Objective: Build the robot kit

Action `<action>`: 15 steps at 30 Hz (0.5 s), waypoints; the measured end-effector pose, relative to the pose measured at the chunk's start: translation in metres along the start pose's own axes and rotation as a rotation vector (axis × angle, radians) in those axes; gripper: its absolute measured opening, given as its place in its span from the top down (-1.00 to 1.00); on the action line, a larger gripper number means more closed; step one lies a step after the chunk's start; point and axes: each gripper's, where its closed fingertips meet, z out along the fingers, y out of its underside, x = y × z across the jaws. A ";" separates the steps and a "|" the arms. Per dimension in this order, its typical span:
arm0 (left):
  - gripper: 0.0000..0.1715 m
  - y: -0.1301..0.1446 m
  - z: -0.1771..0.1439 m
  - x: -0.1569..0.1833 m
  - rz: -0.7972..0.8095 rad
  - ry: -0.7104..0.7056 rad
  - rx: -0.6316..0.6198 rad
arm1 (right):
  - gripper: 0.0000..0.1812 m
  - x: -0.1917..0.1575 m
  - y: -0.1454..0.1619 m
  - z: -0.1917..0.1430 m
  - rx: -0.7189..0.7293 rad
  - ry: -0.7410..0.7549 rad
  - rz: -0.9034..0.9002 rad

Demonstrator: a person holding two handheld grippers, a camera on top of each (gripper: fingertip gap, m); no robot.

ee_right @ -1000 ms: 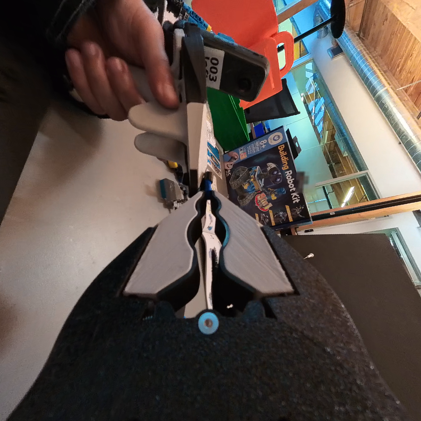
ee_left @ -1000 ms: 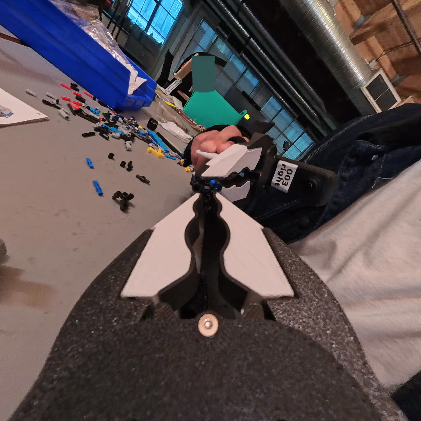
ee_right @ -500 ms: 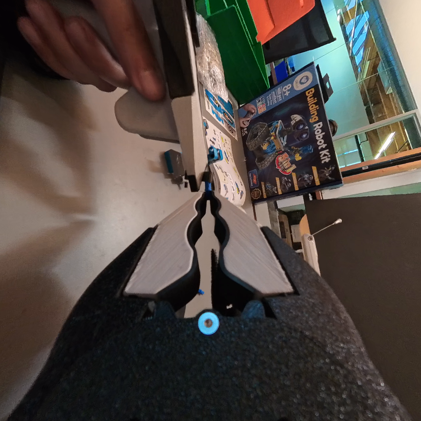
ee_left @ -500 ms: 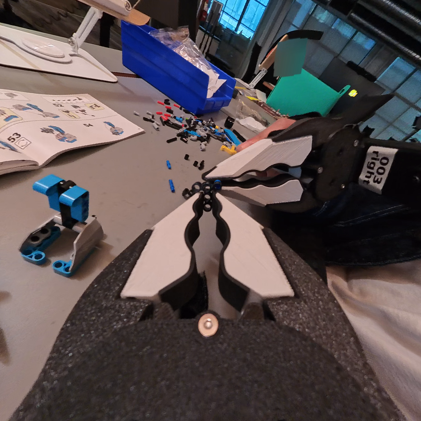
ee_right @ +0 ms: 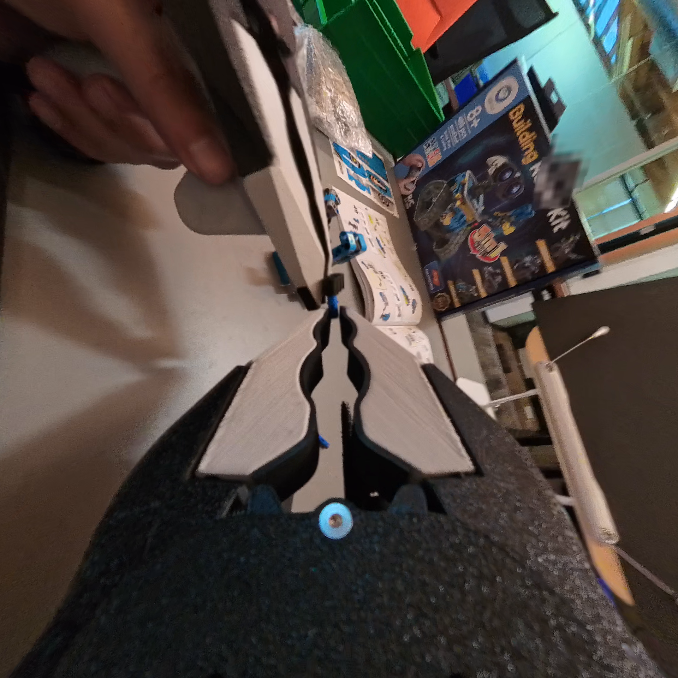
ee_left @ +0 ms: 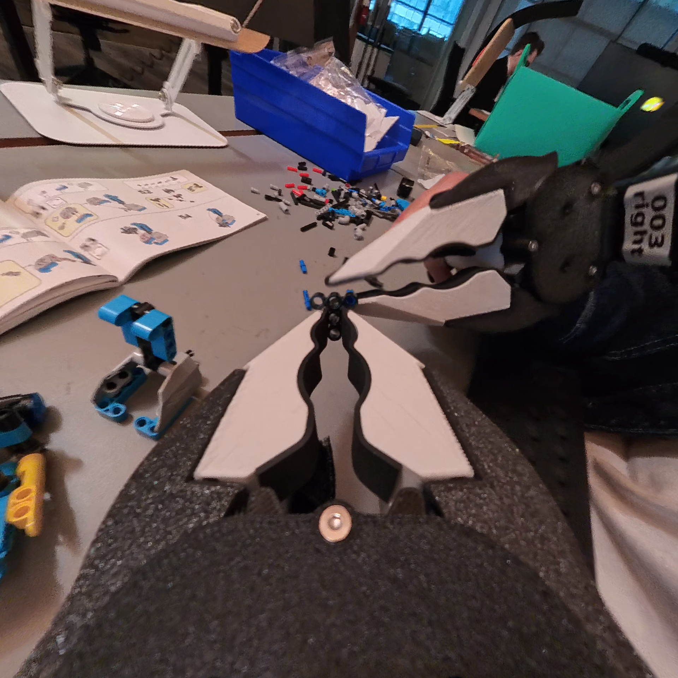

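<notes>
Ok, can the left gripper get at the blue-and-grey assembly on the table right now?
Probably not yet. The way to the blue-and-grey assembly looks free across the table, but the left gripper is shut on a black beam, so its fingers are full.

Two tools (ee_left: 333, 312) (ee_right: 334, 312), one blue bin (ee_left: 315, 117), one instruction booklet (ee_left: 110, 227)

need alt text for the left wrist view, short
The left gripper is shut on a small black beam with holes, while the right gripper, slightly open, meets a blue pin on that beam. Behind on the grey table lie an open instruction booklet, scattered small parts and a blue bin.
</notes>
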 end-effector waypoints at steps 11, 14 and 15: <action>0.93 -0.032 -0.024 -0.023 0.583 -0.497 0.075 | 0.63 0.024 -0.029 -0.006 0.327 -0.305 1.073; 0.93 -0.034 -0.023 -0.017 0.673 -0.531 0.077 | 0.63 0.018 -0.038 -0.003 0.357 -0.384 1.155; 0.93 -0.035 -0.023 -0.016 0.696 -0.543 0.074 | 0.63 0.017 -0.040 -0.003 0.367 -0.402 1.176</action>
